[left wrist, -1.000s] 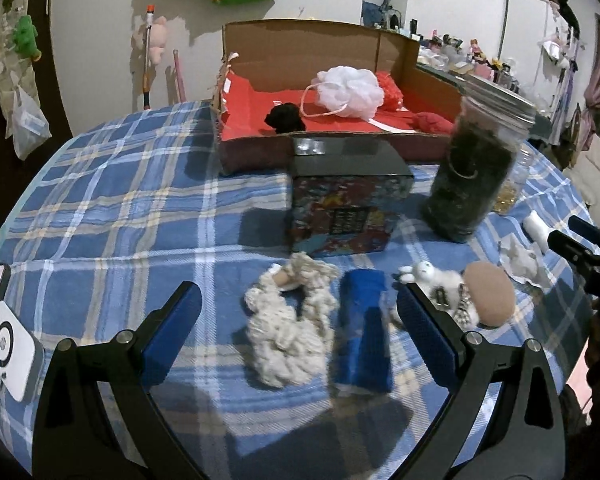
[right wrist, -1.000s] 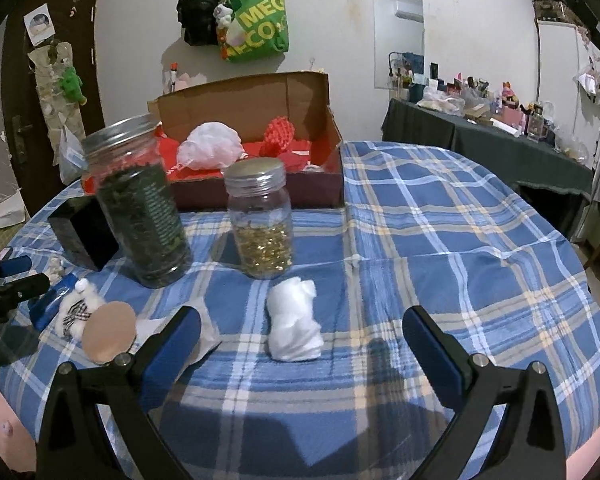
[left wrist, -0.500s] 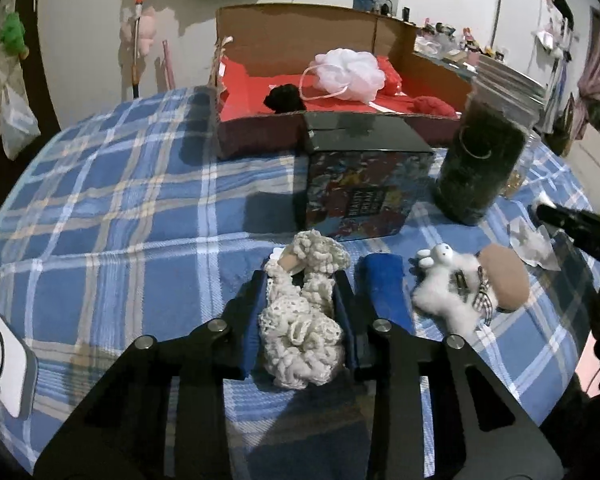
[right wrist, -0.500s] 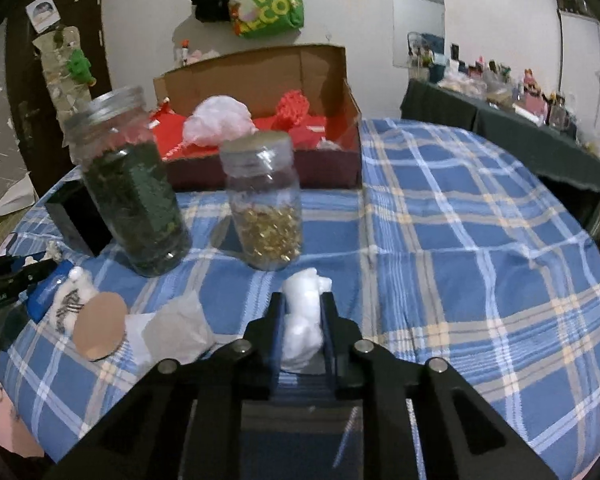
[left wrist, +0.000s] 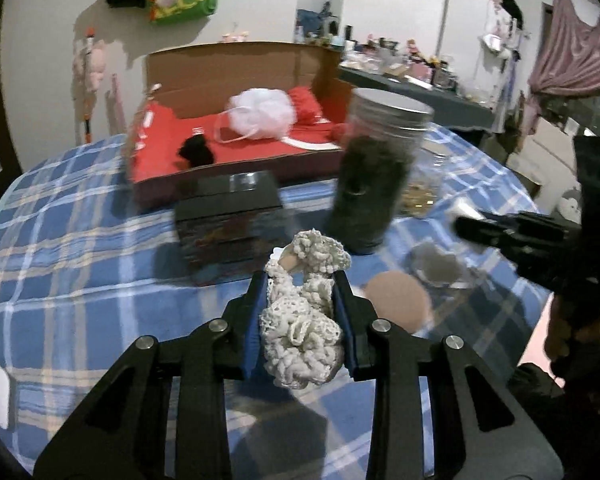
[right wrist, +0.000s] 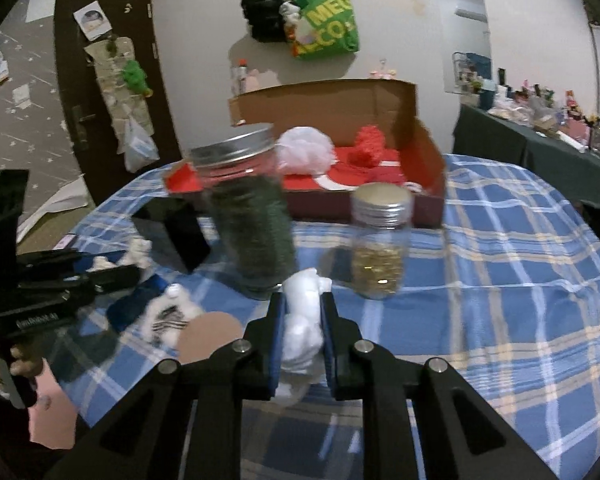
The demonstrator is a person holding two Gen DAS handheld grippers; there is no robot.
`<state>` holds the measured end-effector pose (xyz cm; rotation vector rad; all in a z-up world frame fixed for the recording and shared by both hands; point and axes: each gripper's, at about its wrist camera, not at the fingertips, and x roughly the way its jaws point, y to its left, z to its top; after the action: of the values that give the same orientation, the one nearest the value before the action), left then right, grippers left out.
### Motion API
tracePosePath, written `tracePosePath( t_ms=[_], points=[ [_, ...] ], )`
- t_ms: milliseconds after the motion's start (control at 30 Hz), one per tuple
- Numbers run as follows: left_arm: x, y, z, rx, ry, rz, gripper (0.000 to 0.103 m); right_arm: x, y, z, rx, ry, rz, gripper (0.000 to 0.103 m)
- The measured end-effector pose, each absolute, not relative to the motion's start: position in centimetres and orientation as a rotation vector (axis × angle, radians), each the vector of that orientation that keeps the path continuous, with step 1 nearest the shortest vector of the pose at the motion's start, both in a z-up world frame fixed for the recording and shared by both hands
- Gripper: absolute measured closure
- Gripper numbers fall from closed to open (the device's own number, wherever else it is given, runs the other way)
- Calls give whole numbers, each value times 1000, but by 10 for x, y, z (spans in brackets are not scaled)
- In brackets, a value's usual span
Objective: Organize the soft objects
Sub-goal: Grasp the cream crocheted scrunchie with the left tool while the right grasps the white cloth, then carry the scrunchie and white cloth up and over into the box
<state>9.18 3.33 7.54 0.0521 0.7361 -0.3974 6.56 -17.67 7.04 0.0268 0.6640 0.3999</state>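
My left gripper (left wrist: pixel 302 284) is shut on a cream crocheted scrunchie (left wrist: pixel 302 316) and holds it above the blue plaid tablecloth (left wrist: pixel 80 272). My right gripper (right wrist: pixel 302 304) is shut on a white soft wad (right wrist: pixel 302 332), also lifted off the cloth. The open cardboard box (left wrist: pixel 236 76) with a red lining stands at the back; it holds a white bath pouf (left wrist: pixel 260 114), a small black soft thing (left wrist: pixel 196 152) and red soft items (right wrist: pixel 370 146). The left gripper also shows in the right wrist view (right wrist: pixel 112 276).
A tall jar of dark leaves (left wrist: pixel 374 176), a small jar of golden bits (right wrist: pixel 380 244) and a black printed box (left wrist: pixel 232 216) stand between me and the cardboard box. A white plush toy (right wrist: pixel 172 312), a tan powder puff (left wrist: pixel 396 300), a blue cloth roll (right wrist: pixel 136 304) and crumpled plastic (left wrist: pixel 440 268) lie on the cloth.
Both grippers closed from wide open onto their items, then lifted them off the table and moved forward toward the jars and box.
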Motion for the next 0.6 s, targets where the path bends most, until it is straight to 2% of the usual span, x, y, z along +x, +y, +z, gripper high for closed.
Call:
tracePosePath(
  t_ms=[267,600],
  points=[
    [94,6,75,63,744,-473,73,62,-157,68,12,664,455,84],
    [97,14,71,43,762,-452,73,64,-166,68,27,667,438,84]
  ],
)
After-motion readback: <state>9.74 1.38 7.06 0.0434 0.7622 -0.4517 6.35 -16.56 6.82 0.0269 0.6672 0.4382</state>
